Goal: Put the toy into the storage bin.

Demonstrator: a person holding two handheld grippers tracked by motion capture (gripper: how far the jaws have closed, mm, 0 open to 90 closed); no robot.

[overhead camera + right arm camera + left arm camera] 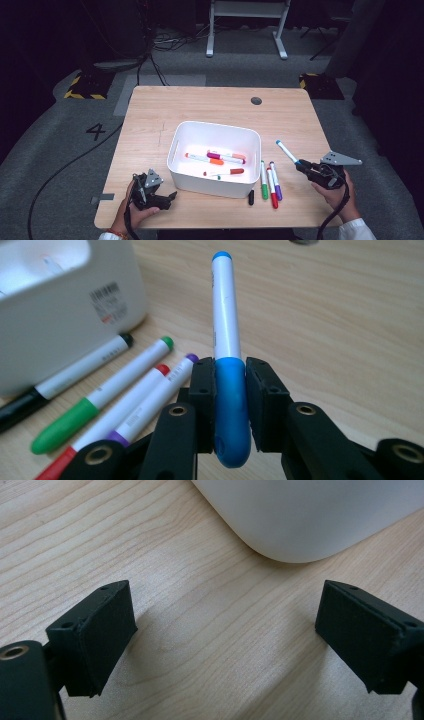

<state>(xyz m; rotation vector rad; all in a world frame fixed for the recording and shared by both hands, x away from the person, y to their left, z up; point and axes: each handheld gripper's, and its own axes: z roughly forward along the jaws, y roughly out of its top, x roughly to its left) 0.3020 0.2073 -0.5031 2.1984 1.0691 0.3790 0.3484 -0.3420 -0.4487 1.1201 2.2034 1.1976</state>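
Observation:
A white bin [177,137] sits mid-table with several markers [220,160] inside. My right gripper [303,165] is shut on a blue marker [287,151] by its cap end, lifted to the right of the bin; the blue marker [226,340] points away between the jaws of the right gripper [230,375]. On the table lie a green marker [263,179], a red marker [272,189], a purple marker [276,182] and a black marker [251,197]. My left gripper [170,196] rests at the bin's near-left corner. The left gripper [225,630] is open over bare wood, facing the bin [310,515].
The wooden table [150,115] has a round grommet [256,101] at its far right. Cables and a white desk frame [247,25] lie on the floor beyond. In the right gripper view, the loose markers [105,390] lie beside the bin [60,315].

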